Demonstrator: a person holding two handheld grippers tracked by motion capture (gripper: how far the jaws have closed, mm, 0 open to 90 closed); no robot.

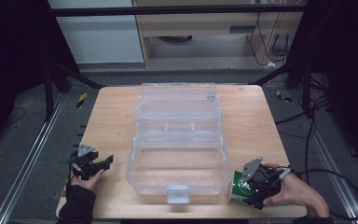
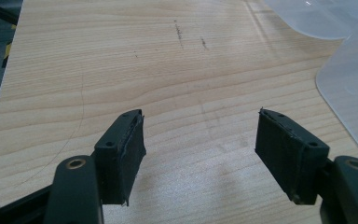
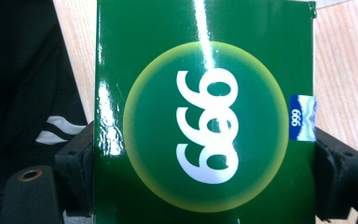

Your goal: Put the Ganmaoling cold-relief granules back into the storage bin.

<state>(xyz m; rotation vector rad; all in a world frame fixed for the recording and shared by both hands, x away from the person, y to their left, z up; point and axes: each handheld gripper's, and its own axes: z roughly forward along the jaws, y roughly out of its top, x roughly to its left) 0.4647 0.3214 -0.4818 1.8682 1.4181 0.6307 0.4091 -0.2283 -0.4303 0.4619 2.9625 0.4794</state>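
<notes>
Green carton (image 3: 205,116) printed "999" sits at the lower right of the high view, clamped between the right gripper's (image 1: 259,183) jaws beside the clear plastic case (image 1: 177,175). At lower left, the left gripper (image 2: 200,154) gapes wide over bare wooden table (image 2: 121,60), holding nothing.

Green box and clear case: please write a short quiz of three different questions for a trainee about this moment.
1. True or false: the left gripper holds something.
2. Which thing sits between the right gripper's jaws: A) green box, B) clear plastic case?
3. Fill in: the case's lid is ___.

Key: 1 false, its jaws stand apart over the bare wooden table. 2 A, a jaw at each side of it. 3 open.
</notes>
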